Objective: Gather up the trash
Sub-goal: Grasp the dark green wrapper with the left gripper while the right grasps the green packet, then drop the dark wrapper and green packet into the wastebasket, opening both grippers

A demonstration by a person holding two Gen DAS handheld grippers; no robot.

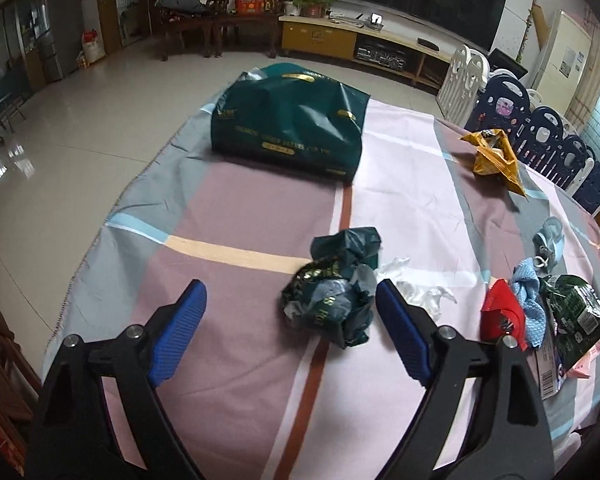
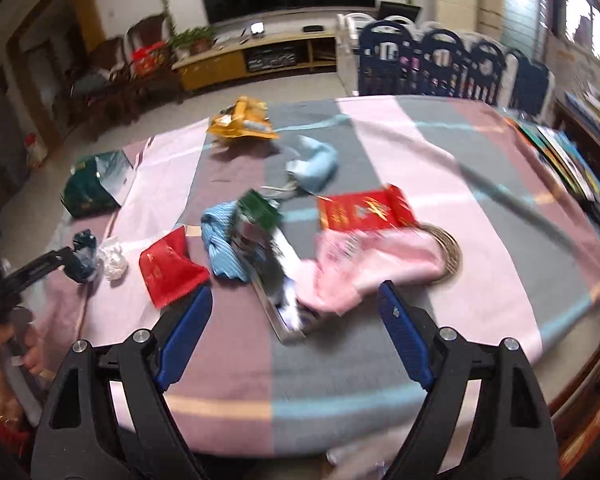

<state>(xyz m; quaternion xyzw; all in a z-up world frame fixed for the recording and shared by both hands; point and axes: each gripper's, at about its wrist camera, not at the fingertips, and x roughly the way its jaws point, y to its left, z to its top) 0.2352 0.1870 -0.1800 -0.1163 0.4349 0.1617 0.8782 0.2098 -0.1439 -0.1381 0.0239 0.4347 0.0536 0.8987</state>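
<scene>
Hovering over the striped tablecloth, the left gripper has its jaws wide apart and empty, with a crumpled dark green bag lying just ahead, nearer its right pad. To the right, the right gripper, jaws likewise spread and empty, points at a shiny wrapper and pink wrapper lying between its tips. Each hand looks nearest its own scrap.

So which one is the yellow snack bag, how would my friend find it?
Start at the big dark green carrier bag on the striped tablecloth. Look across to the far edge near the blue playpen fence. The crumpled yellow-orange foil wrapper lies alone, the only yellow thing.
</scene>
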